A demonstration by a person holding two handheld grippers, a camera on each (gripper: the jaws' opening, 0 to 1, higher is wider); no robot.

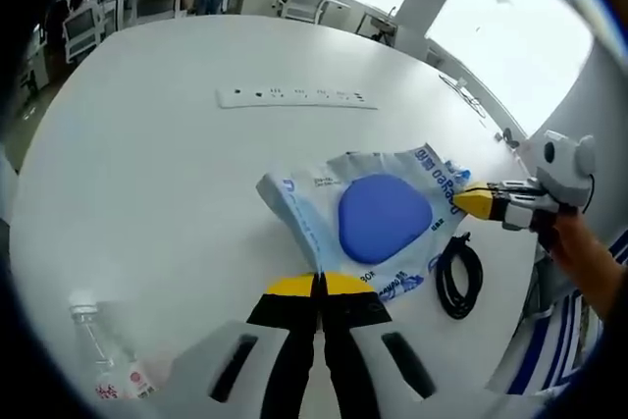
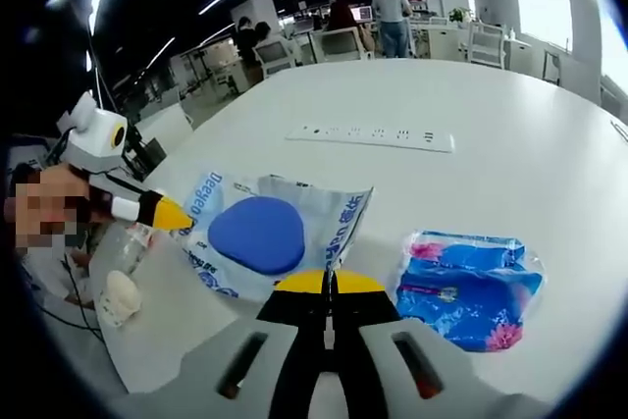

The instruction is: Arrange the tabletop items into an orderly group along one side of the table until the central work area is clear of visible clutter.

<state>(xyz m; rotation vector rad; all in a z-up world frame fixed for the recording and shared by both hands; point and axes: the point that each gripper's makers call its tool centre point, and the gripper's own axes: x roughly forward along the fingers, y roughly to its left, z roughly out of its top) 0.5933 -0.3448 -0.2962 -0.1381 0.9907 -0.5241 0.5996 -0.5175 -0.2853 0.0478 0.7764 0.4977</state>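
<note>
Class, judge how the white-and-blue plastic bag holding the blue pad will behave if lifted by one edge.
The plastic bag looks thin and crinkled, so it will probably flop and sag. The blue pad inside seems loose, so it may slide. Likely light: both hand-held grippers pinch only its edges.

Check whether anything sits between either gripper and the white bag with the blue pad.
Nothing visible. The left gripper and the right gripper each meet the bag at opposite edges, jaws together. The black cable and the blue packet lie beside the bag, not between.
</note>
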